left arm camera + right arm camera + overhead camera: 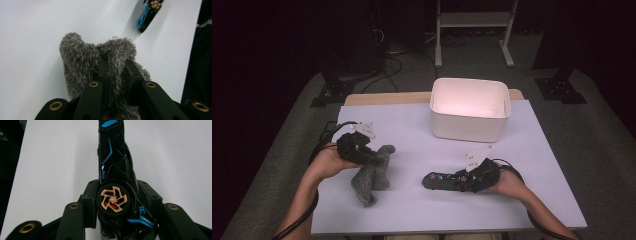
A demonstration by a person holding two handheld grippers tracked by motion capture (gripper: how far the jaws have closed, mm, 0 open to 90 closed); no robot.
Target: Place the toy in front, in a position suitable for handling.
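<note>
Our left tool (pixel 117 75) is clamped on a fold of the grey fuzzy cloth (pixel 373 175), which hangs from it with its lower end resting on the tabletop (pixel 412 210) at the left. Our right tool (pixel 117 202) straddles the rear of the black toy car (pixel 444 180), which lies on its side right of centre; its jaws flank the wheel, though we cannot quite tell if the pads press firmly.

The pinch on the cloth is narrow, so a quick swing toward the white bin (pixel 470 107) could let the pile slip free. The car's glossy, tapered body may twist out if gripped only at the wheel.

The bin's floor is washed out by glare, and the cloth hides the left tool's tips.
</note>
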